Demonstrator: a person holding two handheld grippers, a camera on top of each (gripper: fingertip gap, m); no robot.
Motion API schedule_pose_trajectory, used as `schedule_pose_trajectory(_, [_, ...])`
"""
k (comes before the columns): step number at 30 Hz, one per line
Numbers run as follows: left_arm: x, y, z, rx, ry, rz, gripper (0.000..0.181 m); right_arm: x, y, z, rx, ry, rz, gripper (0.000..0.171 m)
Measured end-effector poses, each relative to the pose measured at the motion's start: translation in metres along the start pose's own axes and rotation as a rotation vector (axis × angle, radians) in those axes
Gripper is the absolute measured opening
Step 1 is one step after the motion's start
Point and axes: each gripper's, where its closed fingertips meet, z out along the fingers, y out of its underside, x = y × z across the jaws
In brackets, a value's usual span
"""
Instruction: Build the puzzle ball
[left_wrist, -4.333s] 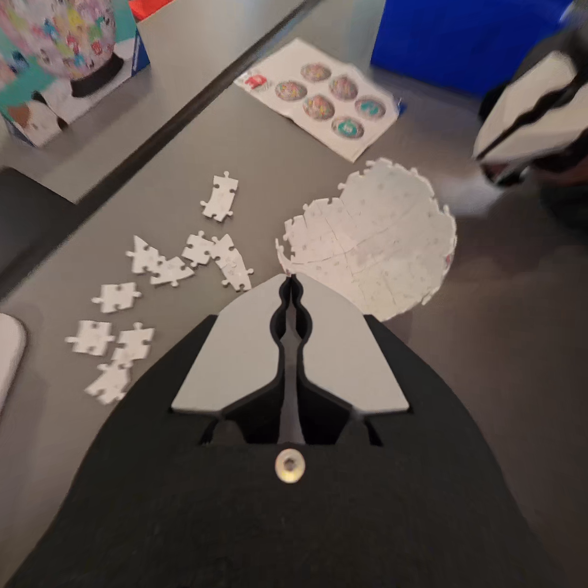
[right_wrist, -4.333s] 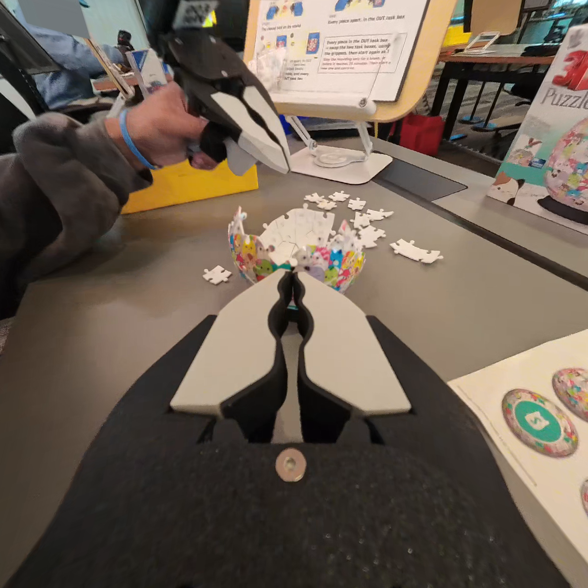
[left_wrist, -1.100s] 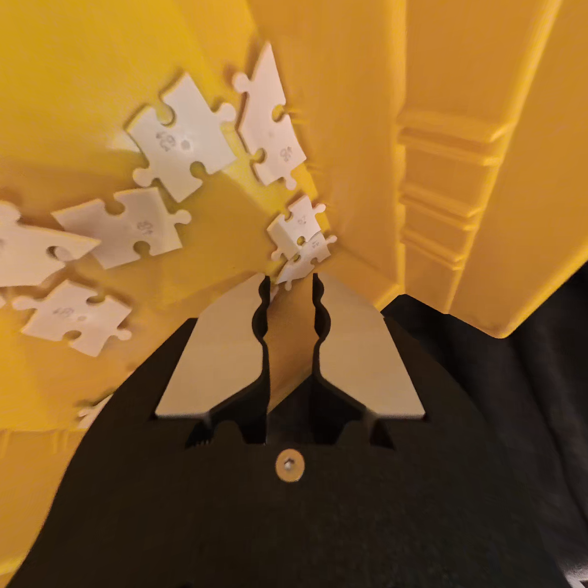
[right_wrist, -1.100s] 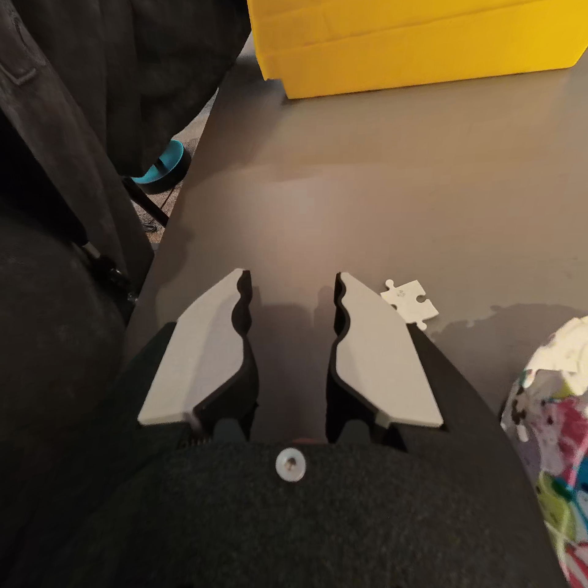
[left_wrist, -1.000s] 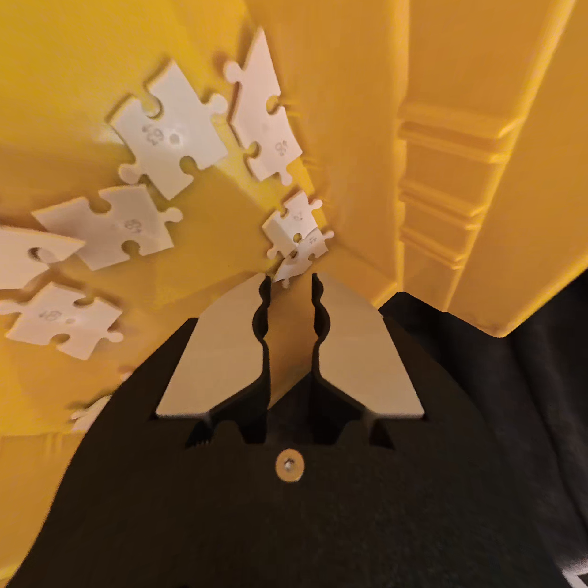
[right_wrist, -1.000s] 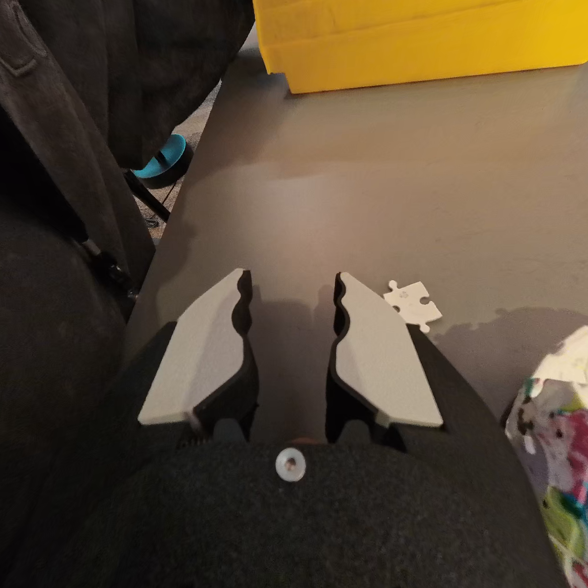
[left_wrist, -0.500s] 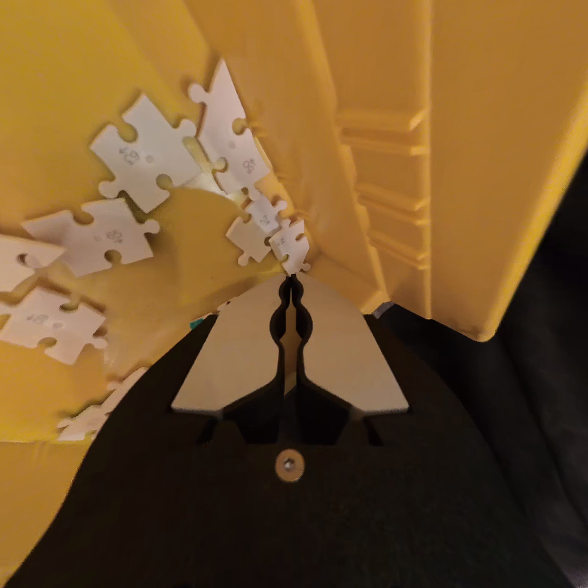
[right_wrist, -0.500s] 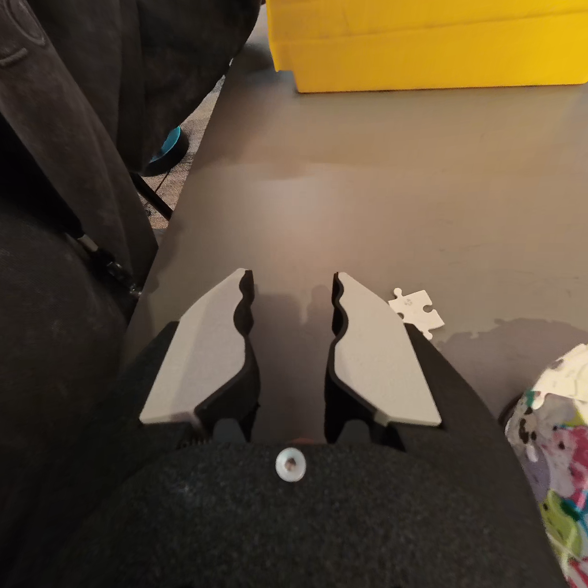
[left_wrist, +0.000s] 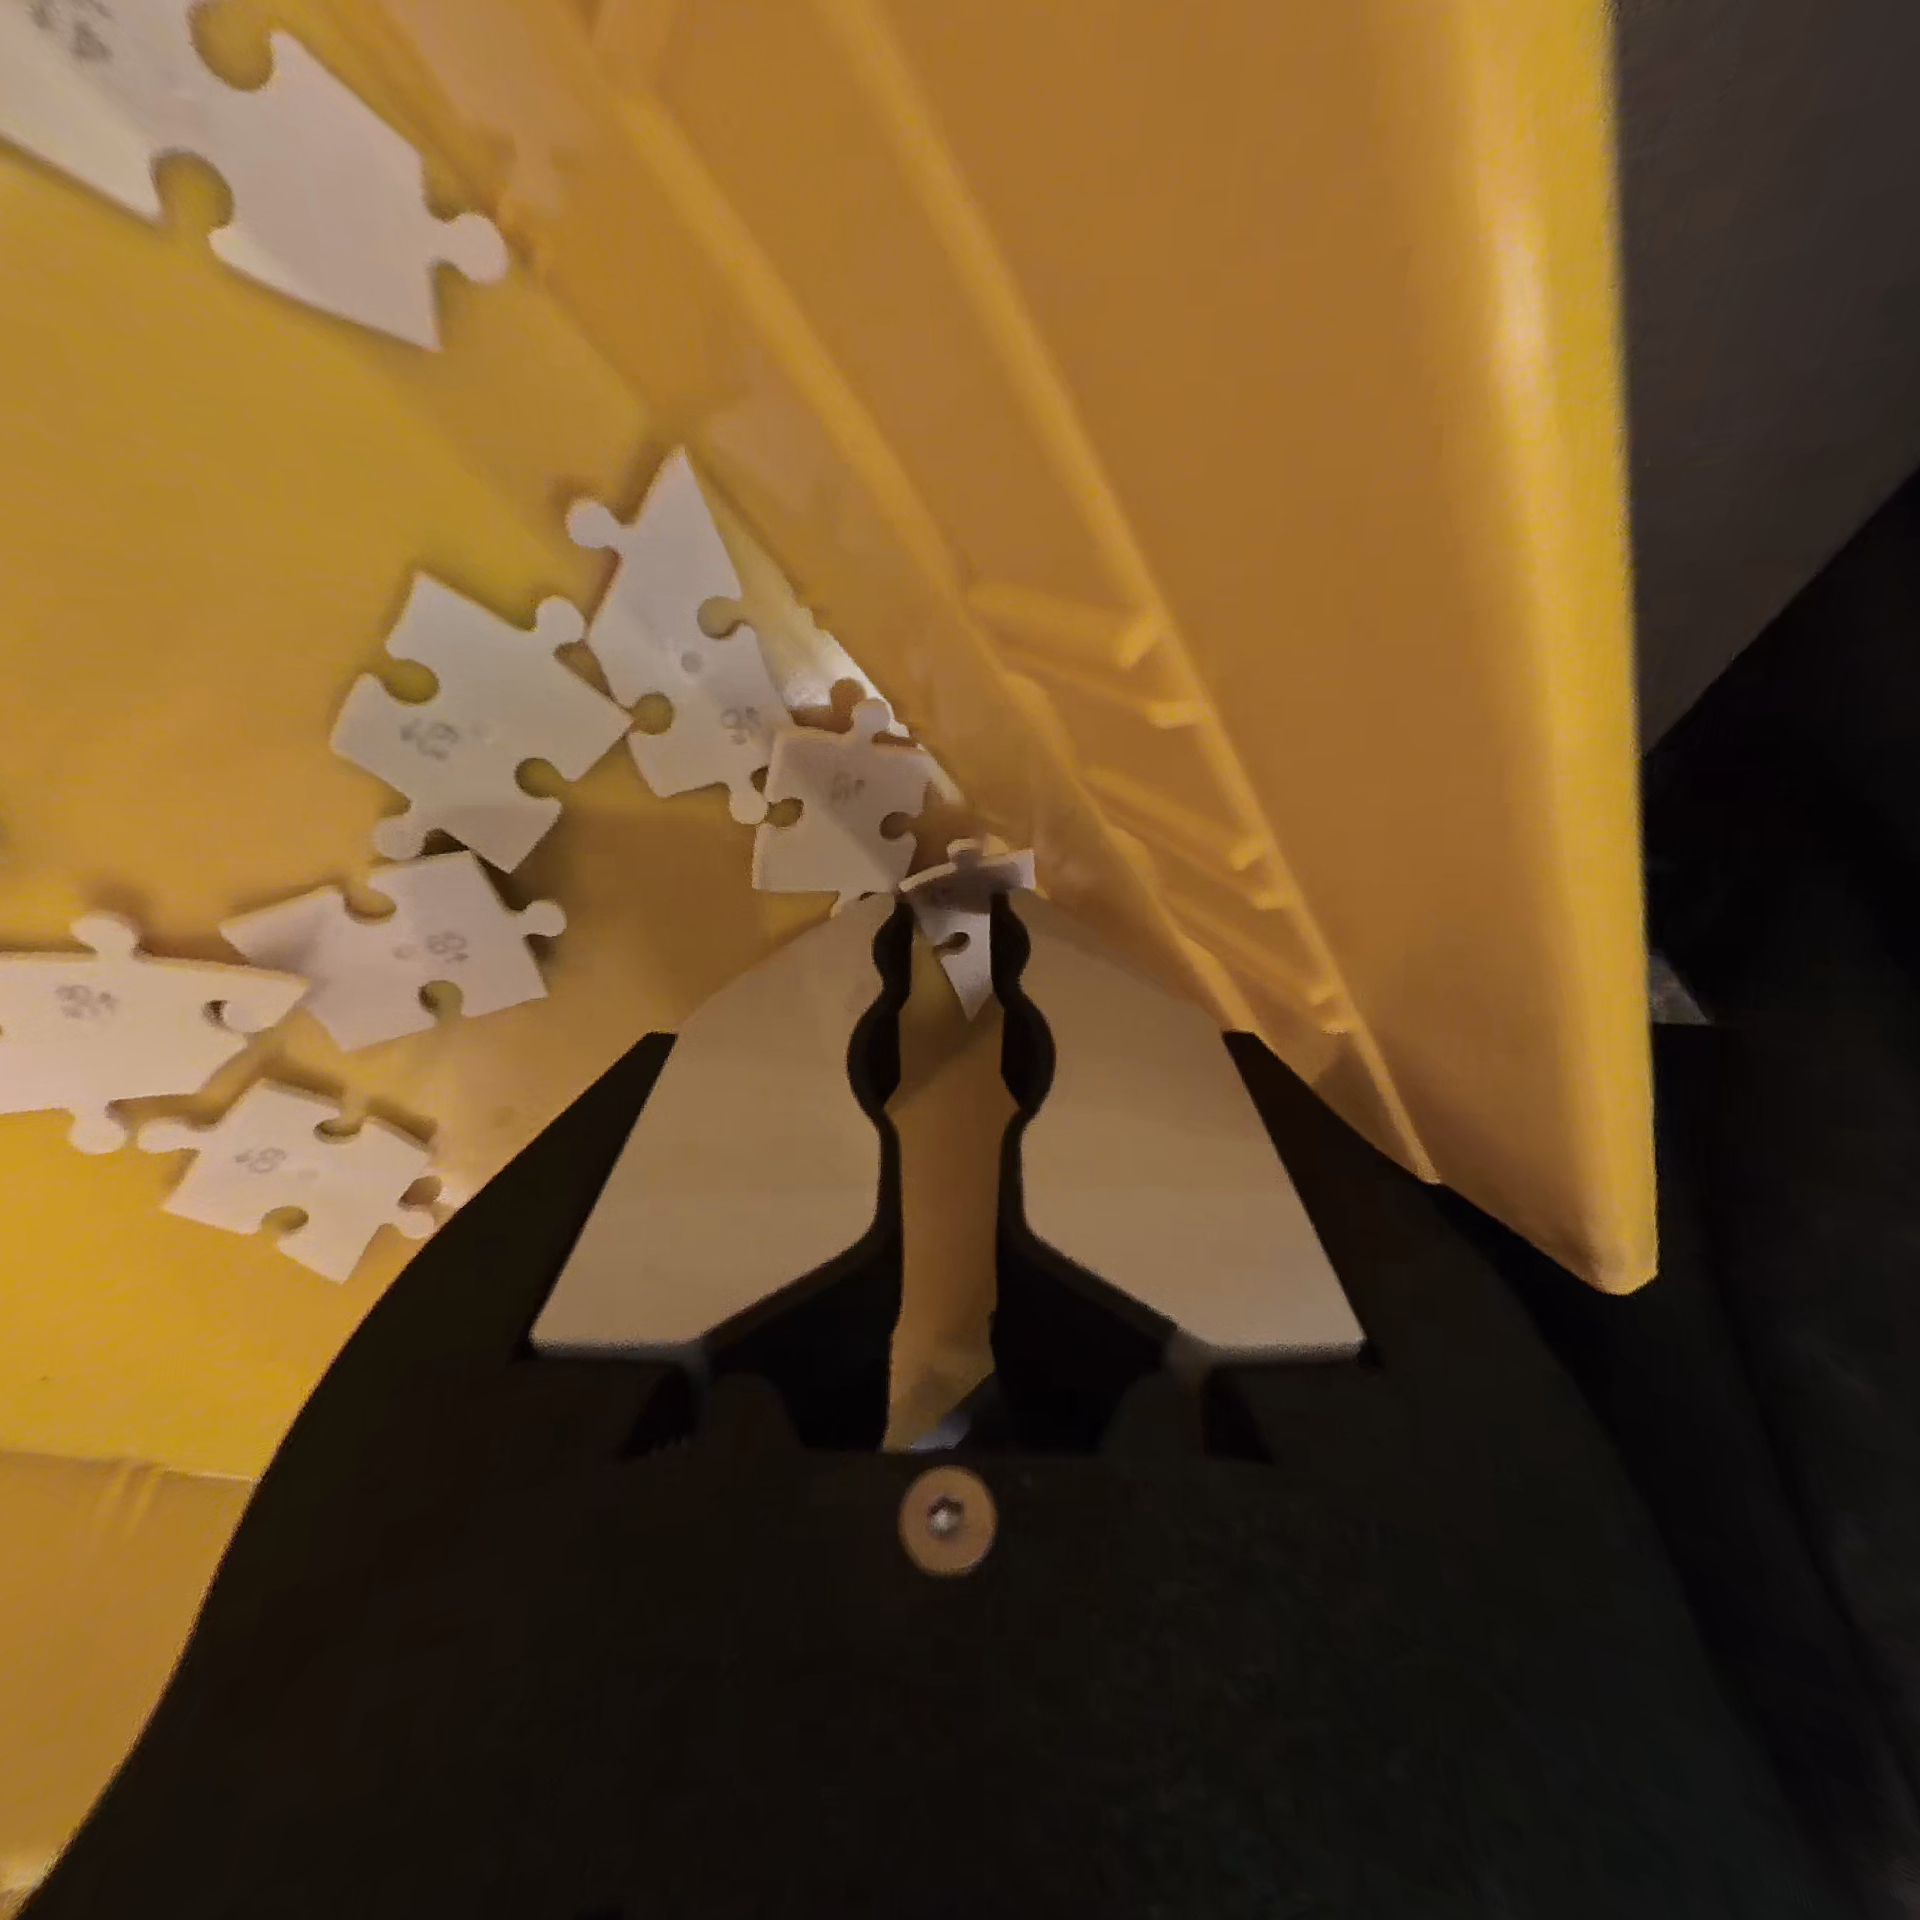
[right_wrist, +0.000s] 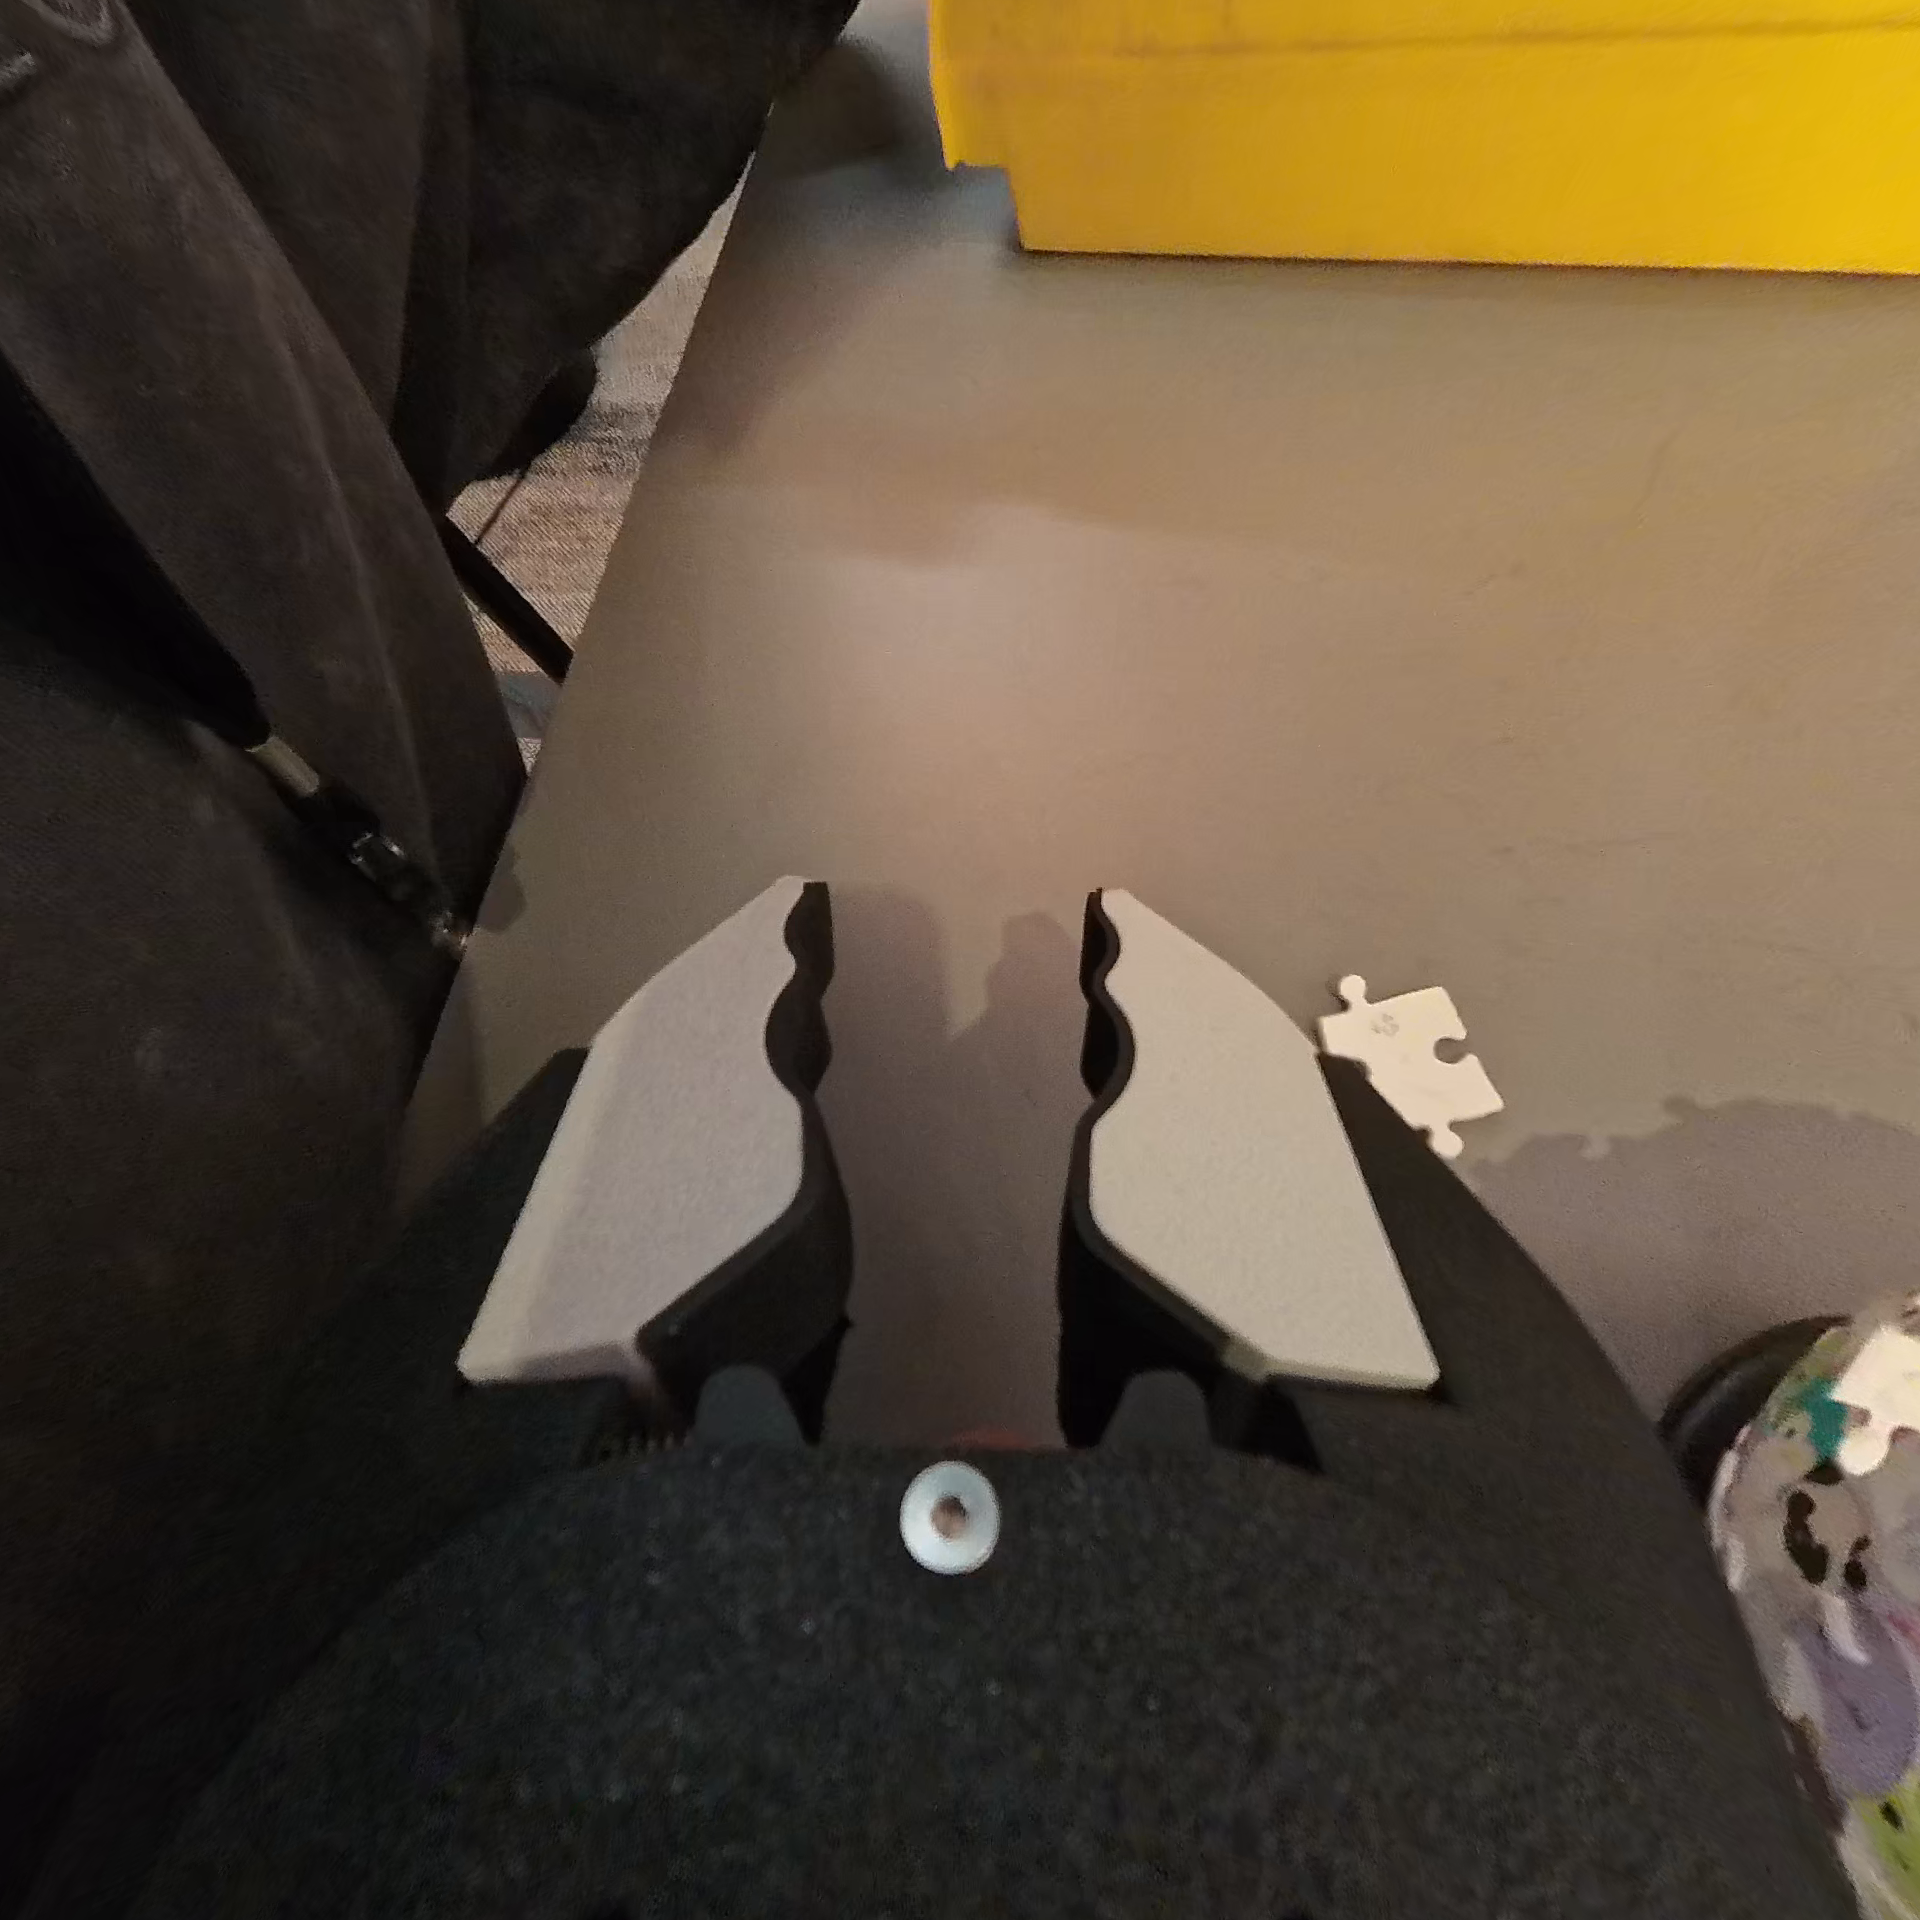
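Left gripper (left_wrist: 951, 920) fingers pinch a small puzzle piece (left_wrist: 961, 914) at the very tips inside the yellow bin (left_wrist: 1299, 436), loose pieces (left_wrist: 478, 717) beyond-left. Right gripper (right_wrist: 956, 904) fingers spread, empty over the table (right_wrist: 1143, 623); partial puzzle ball (right_wrist: 1829, 1538) right of them. Risk: shallow tip grip, so the piece could slip or snag the bin wall on lift-out.

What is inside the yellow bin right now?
White puzzle pieces, blank side up, lie loose on the yellow bin floor; the left tool covers the floor nearer the camera.
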Motion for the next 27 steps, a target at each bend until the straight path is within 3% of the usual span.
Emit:
schedule_pose_trajectory(6, [-0.006, 0.001, -0.001, 0.016, -0.077, 0.063, 0.004, -0.002, -0.002, 0.001, -0.018, 0.014, -0.013, 0.045])
schedule_pose_trajectory(18, [-0.012, 0.002, -0.041, 0.237, -0.131, 0.073, 0.001, -0.006, -0.007, 0.002, -0.033, 0.027, -0.024, 0.043])
schedule_pose_trajectory(23, [-0.02, -0.02, -0.1, 0.611, -0.244, -0.016, 0.001, -0.001, -0.016, -0.004, -0.019, 0.081, -0.051, 0.038])
schedule_pose_trajectory(27, [0.017, -0.046, -0.192, 1.126, -0.323, -0.118, 0.001, 0.011, -0.039, -0.013, 0.063, 0.131, -0.047, 0.034])
